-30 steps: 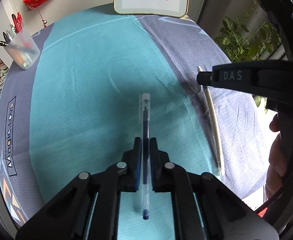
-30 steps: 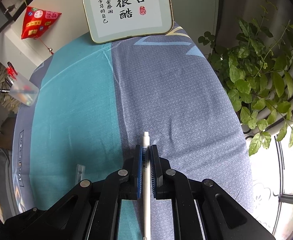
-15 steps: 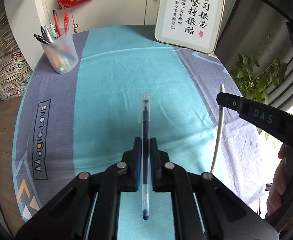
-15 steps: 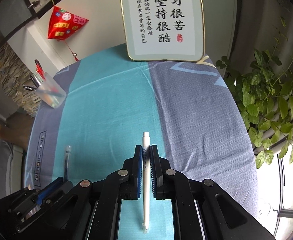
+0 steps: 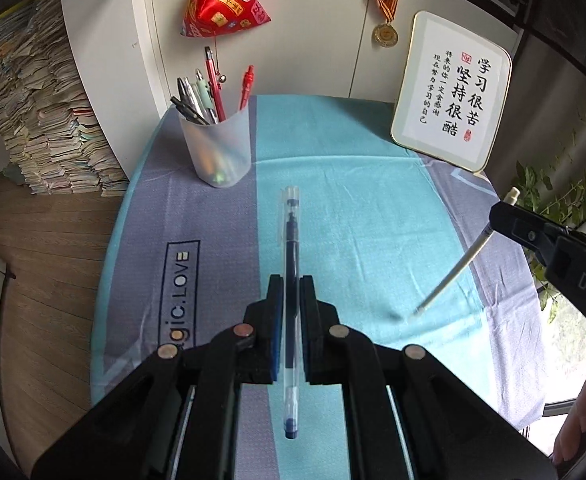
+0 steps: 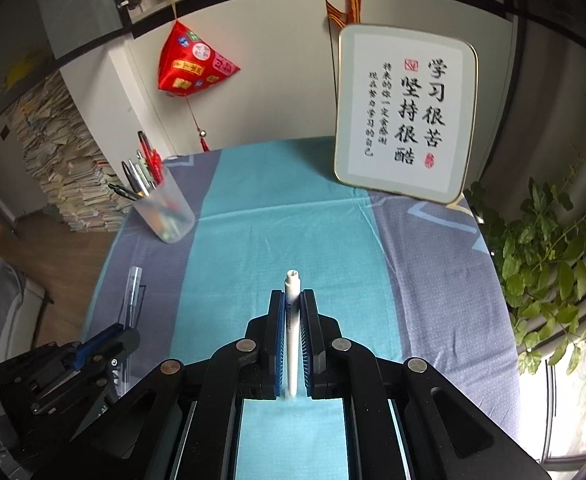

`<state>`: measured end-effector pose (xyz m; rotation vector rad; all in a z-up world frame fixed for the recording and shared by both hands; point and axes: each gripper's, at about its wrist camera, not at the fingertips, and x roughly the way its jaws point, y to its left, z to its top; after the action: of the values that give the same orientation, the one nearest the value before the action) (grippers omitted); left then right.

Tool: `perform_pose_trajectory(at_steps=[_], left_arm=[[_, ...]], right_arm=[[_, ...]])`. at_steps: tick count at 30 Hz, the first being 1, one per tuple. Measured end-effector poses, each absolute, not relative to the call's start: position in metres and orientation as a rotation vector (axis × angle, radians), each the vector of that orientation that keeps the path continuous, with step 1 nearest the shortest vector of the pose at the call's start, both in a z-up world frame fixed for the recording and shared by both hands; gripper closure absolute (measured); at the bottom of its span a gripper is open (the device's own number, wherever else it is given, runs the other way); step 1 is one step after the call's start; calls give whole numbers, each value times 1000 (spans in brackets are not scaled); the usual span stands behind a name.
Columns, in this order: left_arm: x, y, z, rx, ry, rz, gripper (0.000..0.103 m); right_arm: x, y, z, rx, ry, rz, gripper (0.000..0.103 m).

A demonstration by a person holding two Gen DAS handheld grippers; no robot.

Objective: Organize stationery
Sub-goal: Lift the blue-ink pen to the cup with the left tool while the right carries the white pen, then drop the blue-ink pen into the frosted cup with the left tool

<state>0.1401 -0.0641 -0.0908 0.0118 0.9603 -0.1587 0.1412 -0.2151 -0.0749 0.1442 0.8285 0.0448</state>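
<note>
L gripper (image 5: 291,296), black w/ blue pads, is pinched on a clear-barrelled pen with dark blue ink (image 5: 291,264); the pen runs lengthwise thru the jaws, capped end poking fwd over the cloth, other end back toward the camera. R gripper (image 6: 291,312), same build, is clamped on a slim white pen (image 6: 291,320), tip sticking out just past the fingertips. Both pens are held off the table. Each tool shows in the other's view: R one at right edge of left view w/ white pen angled down, L one at lower left of right view. Below, a teal and grey-blue tablecloth (image 5: 353,216) covers the round table. Farther back left, a frosted translucent plastic cup (image 5: 217,148) stands upright, full of pens. Far right, a gold-rimmed calligraphy plaque (image 6: 405,116) leans near the wall.
</note>
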Motion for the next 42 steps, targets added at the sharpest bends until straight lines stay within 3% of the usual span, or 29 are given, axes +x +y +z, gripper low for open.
perform_pose_trajectory(at_steps=[13, 26, 34, 42], left_arm=[[187, -31, -65, -48, 884, -158, 97], [248, -7, -27, -30, 703, -143, 97], [283, 12, -27, -157, 652, -202, 97], [294, 0, -42, -92, 599, -166, 97]], right_arm=[[139, -169, -38, 42, 709, 16, 95], [168, -160, -47, 62, 716, 42, 95], [187, -160, -54, 65, 723, 51, 95], [198, -166, -60, 93, 719, 66, 95]])
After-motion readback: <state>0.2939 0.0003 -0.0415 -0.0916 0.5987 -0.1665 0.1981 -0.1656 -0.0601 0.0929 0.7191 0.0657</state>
